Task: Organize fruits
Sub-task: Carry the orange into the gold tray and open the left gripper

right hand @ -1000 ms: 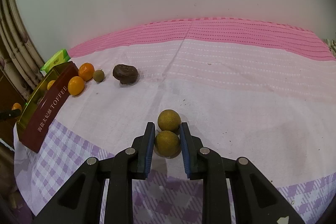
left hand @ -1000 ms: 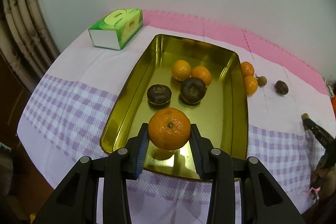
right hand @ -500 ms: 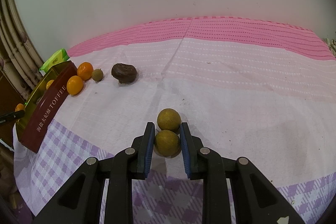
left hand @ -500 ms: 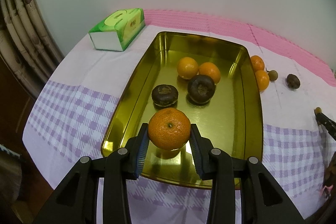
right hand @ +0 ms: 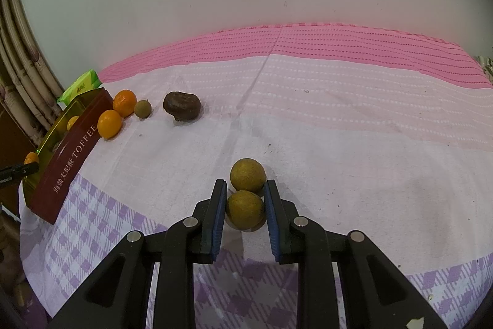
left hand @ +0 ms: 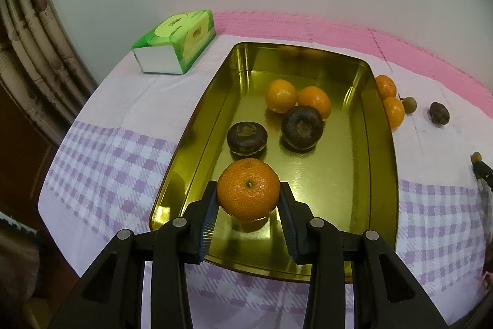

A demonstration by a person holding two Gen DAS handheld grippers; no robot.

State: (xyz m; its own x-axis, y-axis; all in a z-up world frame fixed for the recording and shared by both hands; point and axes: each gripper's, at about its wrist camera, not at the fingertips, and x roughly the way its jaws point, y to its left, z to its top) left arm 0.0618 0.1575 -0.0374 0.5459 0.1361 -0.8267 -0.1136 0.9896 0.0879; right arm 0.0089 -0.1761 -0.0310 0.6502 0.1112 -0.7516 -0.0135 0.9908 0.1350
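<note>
My left gripper (left hand: 248,199) is shut on a mandarin orange (left hand: 248,189) and holds it over the near end of the gold tin tray (left hand: 382,193). The tray holds two small oranges (left hand: 281,96) and two dark brown fruits (left hand: 246,137). My right gripper (right hand: 245,207) is shut on a yellow-green round fruit (right hand: 245,208) resting on the tablecloth, with a second one (right hand: 247,174) touching it just beyond. Two oranges (right hand: 109,123), a small greenish fruit (right hand: 142,108) and a dark brown fruit (right hand: 181,105) lie on the cloth beside the tray (right hand: 67,162).
A green tissue box (left hand: 175,40) stands at the far left of the table near the wall. A curtain (left hand: 34,51) hangs at the left. The table's front edge runs close under both grippers. The right gripper's tip (left hand: 480,168) shows at the left wrist view's right edge.
My left gripper has moved with the mandarin leftward and slightly forward over the tray's near end. The right gripper has stayed closed on the yellow-green fruit, hardly moving.
</note>
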